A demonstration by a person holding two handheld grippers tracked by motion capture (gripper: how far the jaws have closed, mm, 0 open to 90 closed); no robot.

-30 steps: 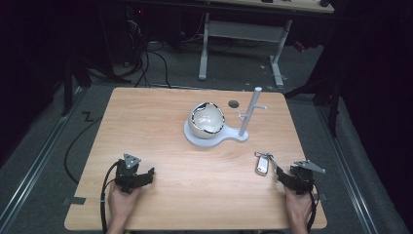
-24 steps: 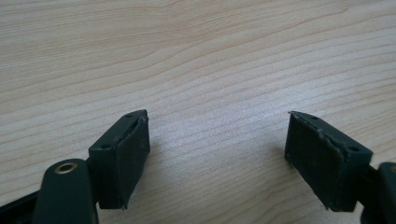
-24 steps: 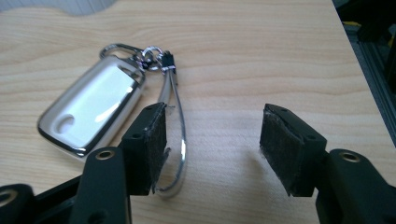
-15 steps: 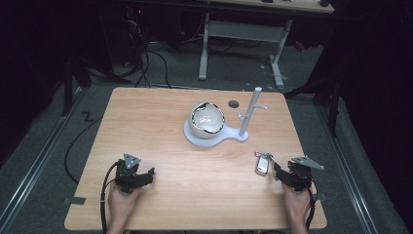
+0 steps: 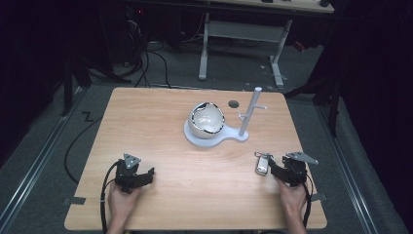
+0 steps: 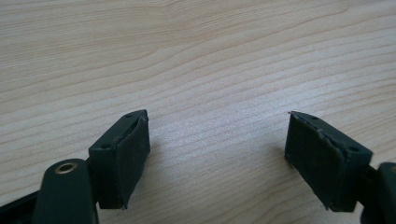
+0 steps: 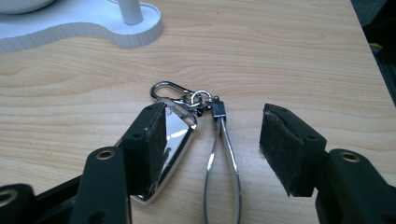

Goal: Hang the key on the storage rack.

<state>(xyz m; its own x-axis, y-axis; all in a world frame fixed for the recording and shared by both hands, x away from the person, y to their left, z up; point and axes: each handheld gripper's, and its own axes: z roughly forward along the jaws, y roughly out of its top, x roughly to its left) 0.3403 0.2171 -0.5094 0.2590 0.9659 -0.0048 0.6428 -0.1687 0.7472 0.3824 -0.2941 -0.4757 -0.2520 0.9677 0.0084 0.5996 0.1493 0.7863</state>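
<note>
Right gripper view shows my right gripper (image 7: 212, 149) with fingers (image 7: 152, 147) wide apart, gripping nothing; the key fob (image 7: 175, 135) lies flat on the desk (image 7: 280, 51), beside the left finger, its strap loop between both.

High view: fixed above the near edge of the counter (image 5: 160, 122), facing forward and down, far enough to take in the whole top, the floor beyond and both hands at the bottom. Left gripper view: riding on the left gripper (image 5: 130, 174), low and very close to the wood, looking along its two jaws at bare grain. Right gripper view: riding on the right gripper (image 5: 287, 170), just as close, aimed across the counter toward the key fob (image 7: 175, 140) and the white stand base (image 7: 84, 25). Shared with the high view: fob (image 5: 262, 164), base (image 5: 214, 139) and the counter's right edge.
</note>
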